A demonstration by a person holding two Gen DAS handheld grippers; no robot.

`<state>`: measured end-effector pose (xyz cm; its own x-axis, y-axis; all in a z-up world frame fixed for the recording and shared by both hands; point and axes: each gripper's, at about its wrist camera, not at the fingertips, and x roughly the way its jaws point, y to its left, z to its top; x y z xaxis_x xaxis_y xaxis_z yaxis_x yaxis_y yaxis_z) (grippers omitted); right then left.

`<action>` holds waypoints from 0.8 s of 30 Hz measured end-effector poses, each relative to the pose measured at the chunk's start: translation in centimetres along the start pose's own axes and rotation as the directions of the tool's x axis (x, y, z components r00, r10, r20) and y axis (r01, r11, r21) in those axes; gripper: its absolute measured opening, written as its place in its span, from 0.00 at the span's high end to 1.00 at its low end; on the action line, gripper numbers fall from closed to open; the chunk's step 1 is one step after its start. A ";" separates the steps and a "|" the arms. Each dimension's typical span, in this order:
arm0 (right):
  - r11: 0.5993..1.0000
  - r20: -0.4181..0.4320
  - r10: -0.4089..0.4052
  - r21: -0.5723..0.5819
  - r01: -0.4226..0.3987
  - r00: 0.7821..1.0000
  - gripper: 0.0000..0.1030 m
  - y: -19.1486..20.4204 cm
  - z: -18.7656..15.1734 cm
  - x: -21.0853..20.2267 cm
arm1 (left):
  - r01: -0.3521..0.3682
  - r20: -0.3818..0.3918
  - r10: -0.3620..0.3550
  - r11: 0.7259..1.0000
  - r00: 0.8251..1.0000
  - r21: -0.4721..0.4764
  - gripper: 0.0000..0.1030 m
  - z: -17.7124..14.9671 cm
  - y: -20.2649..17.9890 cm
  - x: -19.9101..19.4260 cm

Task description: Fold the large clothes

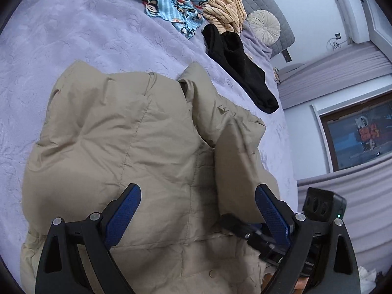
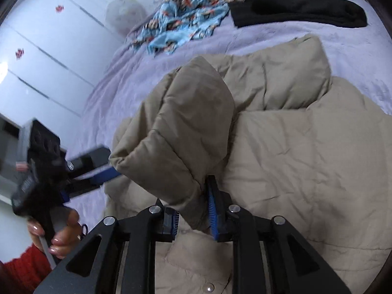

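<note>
A beige puffer jacket (image 1: 122, 134) (image 2: 306, 159) lies spread on the lilac bedcover (image 1: 73, 36). My left gripper (image 1: 197, 193) hangs over its body with the blue pads wide apart and nothing between them: open. In the right wrist view the left gripper (image 2: 105, 161) appears at the left, held by a hand (image 2: 61, 240) in a red sleeve. My right gripper (image 2: 192, 210) is shut on the end of the jacket's sleeve (image 2: 183, 127), which stands lifted and folded over the jacket's body. In the left wrist view that sleeve (image 1: 235, 152) rises just inside the right finger.
At the far end of the bed lie a blue patterned cloth (image 1: 169, 2), a yellow striped garment (image 1: 225, 9), a black garment (image 1: 237, 66) and a round cushion (image 1: 263, 25). White wardrobe doors (image 2: 36, 49) stand beside the bed. A window (image 1: 362, 134) is on the other side.
</note>
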<state>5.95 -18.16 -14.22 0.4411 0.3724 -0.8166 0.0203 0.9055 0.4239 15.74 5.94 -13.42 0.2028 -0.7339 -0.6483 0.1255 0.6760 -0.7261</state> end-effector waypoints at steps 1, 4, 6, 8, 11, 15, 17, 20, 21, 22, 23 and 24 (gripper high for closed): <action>1.000 -0.033 -0.019 -0.020 0.018 0.999 0.52 0.4 -0.5 0.8 | 0.020 -0.013 -0.020 1.000 1.000 -0.006 0.08 0.0 0.1 0.2; 0.998 -0.058 -0.047 -0.033 0.045 0.997 0.28 0.5 -1.6 0.5 | 0.084 -0.056 -0.085 0.996 0.995 -0.014 0.08 -0.1 -0.1 1.2; 0.998 -0.034 -0.060 -0.024 0.059 0.998 0.28 -0.1 -2.4 -1.2 | 0.093 -0.081 -0.093 0.996 0.992 -0.009 0.08 -0.2 -0.4 2.2; 0.998 -0.011 -0.066 0.014 0.066 0.998 0.28 -1.7 -3.5 -3.4 | 0.079 -0.112 -0.078 0.997 0.991 0.003 0.08 -0.3 -0.8 3.7; 0.992 -0.020 -0.067 0.105 0.068 0.998 0.28 -5.0 -5.6 -5.7 | 0.035 -0.160 -0.029 0.999 0.987 0.034 0.08 -0.3 -1.5 6.4; 0.980 -0.034 -0.091 0.172 0.095 0.995 0.28 -8.6 -7.9 -7.2 | 0.009 -0.212 0.015 0.994 0.977 0.113 0.51 -0.8 -4.0 9.7; 0.977 -0.033 -0.099 0.186 0.103 0.995 0.29 -9.5 -8.8 -7.6 | -0.006 -0.259 0.042 0.990 0.965 0.139 0.90 -0.8 -5.4 11.2; 0.978 -0.020 -0.120 0.172 0.121 0.993 0.28 -10.2 -9.1 -7.7 | 0.003 -0.194 0.031 0.985 0.980 0.174 0.90 -0.2 -7.9 9.8; 0.978 -0.015 -0.135 0.159 0.136 0.991 0.28 -10.4 -8.9 -7.8 | 0.023 -0.163 0.006 0.984 0.987 0.176 0.90 0.1 -8.6 8.9; 0.977 -0.009 -0.156 0.144 0.155 0.988 0.28 -10.4 -8.7 -7.8 | 0.042 -0.128 -0.019 0.983 0.992 0.178 0.90 0.5 -9.2 7.7; 0.975 0.000 -0.185 0.128 0.184 0.983 0.29 -10.7 -8.4 -7.9 | 0.048 -0.096 -0.031 0.982 0.995 0.181 0.90 0.9 -9.5 6.7; 0.971 0.007 -0.209 0.118 0.206 0.978 0.29 -11.0 -8.3 -8.2 | 0.045 -0.072 -0.032 0.982 0.997 0.183 0.90 1.1 -9.6 5.7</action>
<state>-5.34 -29.53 -15.43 0.4330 0.1739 -0.8844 0.2162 0.9325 0.2892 16.80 -4.65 -9.93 0.1284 -0.7583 -0.6391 0.3098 0.6429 -0.7005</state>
